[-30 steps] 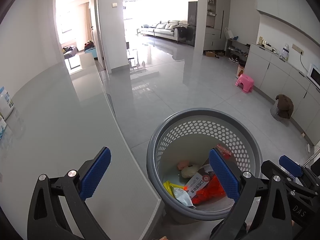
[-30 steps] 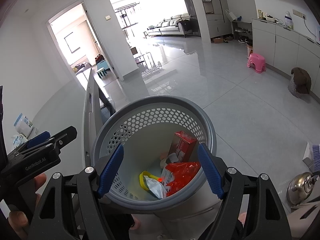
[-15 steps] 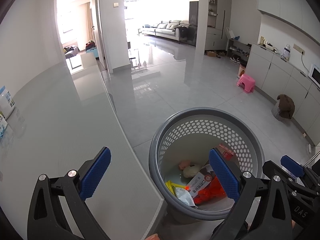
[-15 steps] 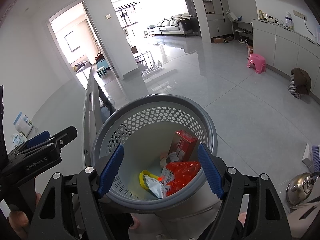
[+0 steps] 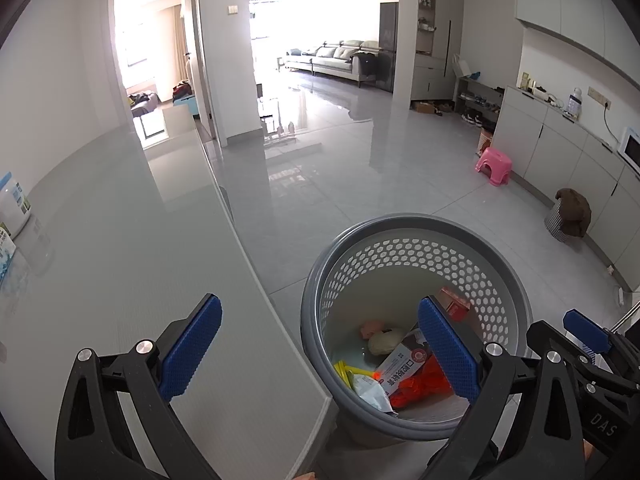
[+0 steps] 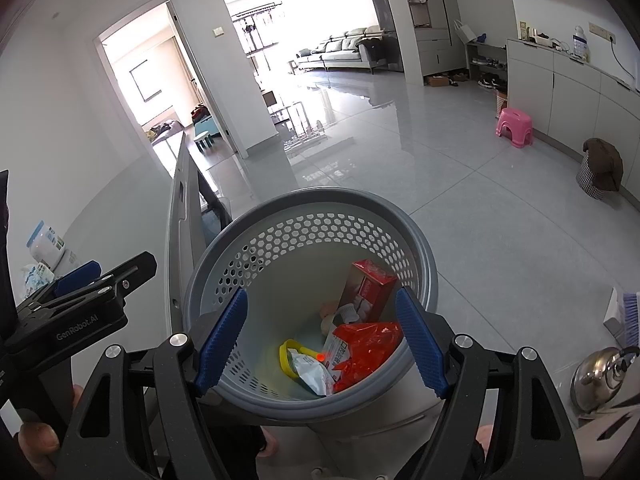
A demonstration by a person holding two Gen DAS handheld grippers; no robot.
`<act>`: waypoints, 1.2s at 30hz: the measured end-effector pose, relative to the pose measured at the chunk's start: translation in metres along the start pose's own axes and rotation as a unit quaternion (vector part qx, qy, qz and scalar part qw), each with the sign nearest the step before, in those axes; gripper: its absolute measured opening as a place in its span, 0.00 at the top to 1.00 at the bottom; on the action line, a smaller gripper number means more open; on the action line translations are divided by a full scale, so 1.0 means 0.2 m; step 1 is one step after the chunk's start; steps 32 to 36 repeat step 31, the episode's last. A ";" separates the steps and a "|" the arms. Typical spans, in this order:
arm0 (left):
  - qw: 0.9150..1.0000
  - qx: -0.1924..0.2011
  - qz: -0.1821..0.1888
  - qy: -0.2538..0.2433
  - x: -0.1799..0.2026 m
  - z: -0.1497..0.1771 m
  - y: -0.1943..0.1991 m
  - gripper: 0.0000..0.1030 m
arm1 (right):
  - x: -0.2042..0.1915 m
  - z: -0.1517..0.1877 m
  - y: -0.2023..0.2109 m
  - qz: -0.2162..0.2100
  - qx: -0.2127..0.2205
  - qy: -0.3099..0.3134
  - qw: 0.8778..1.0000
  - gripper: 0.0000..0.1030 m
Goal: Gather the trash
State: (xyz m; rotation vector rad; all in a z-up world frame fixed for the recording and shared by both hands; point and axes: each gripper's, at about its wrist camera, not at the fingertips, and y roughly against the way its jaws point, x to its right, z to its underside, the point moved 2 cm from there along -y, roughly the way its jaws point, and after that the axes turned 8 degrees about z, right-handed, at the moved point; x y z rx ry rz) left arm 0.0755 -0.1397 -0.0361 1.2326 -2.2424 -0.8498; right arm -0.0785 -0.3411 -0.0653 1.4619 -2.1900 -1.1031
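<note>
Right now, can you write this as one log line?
left gripper: open, empty | right gripper: open, empty | bin: holds red box, wrappers | table: beside bin

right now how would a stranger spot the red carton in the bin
Find the grey round basket with honeycomb holes, standing on the floor beside the table edge. Among the trash inside, the red carton leans upright against the far wall, the only stiff box above the crumpled wrappers.

bin [image 6: 416, 236]: base hidden below its own rim, near wall behind the gripper fingers
pale lump [image 5: 386, 339] in bin: too unclear to identify
packets [image 5: 12, 216] far left of bin: cut by frame edge
kettle [image 6: 600, 372] right of bin: partly cropped
</note>
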 end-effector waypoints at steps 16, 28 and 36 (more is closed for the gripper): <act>1.000 -0.004 -0.001 -0.008 0.02 0.01 -0.01 0.06 | -0.01 0.00 0.00 -0.003 0.001 0.005 1.000 0.29; 1.000 -0.005 0.000 -0.007 0.01 0.02 -0.02 0.06 | -0.02 0.01 0.00 -0.005 0.002 0.008 1.000 0.29; 1.000 -0.005 -0.001 -0.006 0.01 0.02 -0.01 0.06 | -0.02 0.01 -0.01 -0.006 0.001 0.008 1.000 0.29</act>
